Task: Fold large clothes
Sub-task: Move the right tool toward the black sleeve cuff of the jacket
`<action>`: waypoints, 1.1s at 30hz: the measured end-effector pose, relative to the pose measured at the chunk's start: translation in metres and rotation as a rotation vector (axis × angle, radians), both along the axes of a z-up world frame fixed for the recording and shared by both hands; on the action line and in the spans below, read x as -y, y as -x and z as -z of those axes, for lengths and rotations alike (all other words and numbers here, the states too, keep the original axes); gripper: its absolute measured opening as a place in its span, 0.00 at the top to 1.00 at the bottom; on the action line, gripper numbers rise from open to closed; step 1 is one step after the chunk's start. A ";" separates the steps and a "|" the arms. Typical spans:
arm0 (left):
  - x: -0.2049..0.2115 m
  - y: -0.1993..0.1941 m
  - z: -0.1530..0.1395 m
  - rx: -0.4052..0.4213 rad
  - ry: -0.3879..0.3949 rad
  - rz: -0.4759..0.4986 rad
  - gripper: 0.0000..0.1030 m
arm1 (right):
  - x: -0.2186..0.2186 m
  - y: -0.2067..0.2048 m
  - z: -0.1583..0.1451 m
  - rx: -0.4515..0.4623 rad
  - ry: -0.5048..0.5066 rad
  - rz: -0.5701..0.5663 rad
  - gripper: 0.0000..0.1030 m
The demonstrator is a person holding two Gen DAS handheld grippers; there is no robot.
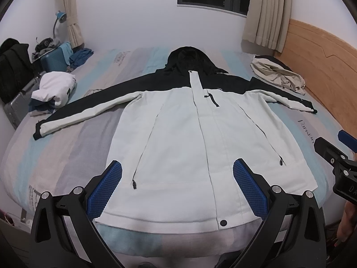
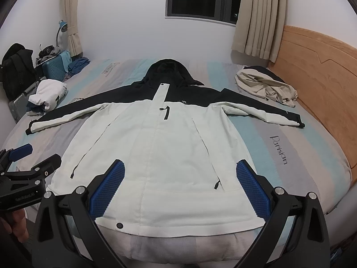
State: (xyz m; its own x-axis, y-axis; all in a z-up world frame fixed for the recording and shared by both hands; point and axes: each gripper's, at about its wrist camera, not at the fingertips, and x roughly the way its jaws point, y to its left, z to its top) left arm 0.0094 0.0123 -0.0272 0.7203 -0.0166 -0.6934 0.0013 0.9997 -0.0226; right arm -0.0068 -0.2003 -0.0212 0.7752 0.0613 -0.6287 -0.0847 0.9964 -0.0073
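A large white jacket (image 1: 178, 138) (image 2: 156, 147) with black shoulders, black hood and both sleeves spread wide lies flat, front up, on the striped bed (image 1: 67, 147) (image 2: 290, 138). My left gripper (image 1: 177, 167) hovers open above the jacket's hem, nothing between its blue pads. My right gripper (image 2: 180, 166) hovers open over the hem too, a little further right. Each gripper shows at the edge of the other's view: the right gripper (image 1: 339, 147) in the left wrist view, the left gripper (image 2: 31, 156) in the right wrist view.
A folded white garment (image 1: 55, 87) (image 2: 49, 93) lies on the bed's left side, a crumpled beige one (image 1: 276, 73) (image 2: 265, 84) at the far right by the wooden headboard (image 1: 316, 62) (image 2: 316, 67). Suitcases and a black bag (image 1: 13, 67) stand left of the bed.
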 end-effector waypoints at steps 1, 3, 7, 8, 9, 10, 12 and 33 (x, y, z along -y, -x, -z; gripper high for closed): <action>-0.001 -0.004 0.002 -0.001 -0.001 0.001 0.06 | -0.001 -0.004 0.002 0.001 -0.005 -0.002 0.07; -0.004 -0.016 0.009 -0.005 0.004 0.000 0.06 | -0.005 -0.017 0.009 -0.004 -0.002 -0.004 0.07; -0.013 -0.058 0.033 -0.009 -0.007 -0.015 0.06 | -0.013 -0.054 0.028 0.015 0.019 0.001 0.07; -0.016 -0.070 0.038 -0.014 -0.003 -0.021 0.06 | -0.015 -0.068 0.034 0.014 0.022 -0.001 0.07; -0.019 -0.080 0.042 -0.015 0.004 -0.026 0.06 | -0.017 -0.078 0.039 0.010 0.021 -0.004 0.07; -0.022 -0.095 0.045 -0.015 0.012 -0.028 0.06 | -0.020 -0.094 0.045 0.006 0.024 -0.006 0.07; -0.023 -0.116 0.045 -0.021 0.002 -0.028 0.06 | -0.022 -0.116 0.049 -0.005 0.033 -0.006 0.07; -0.002 -0.271 -0.047 -0.199 -0.021 -0.038 0.06 | 0.019 -0.302 -0.017 -0.295 -0.014 -0.065 0.07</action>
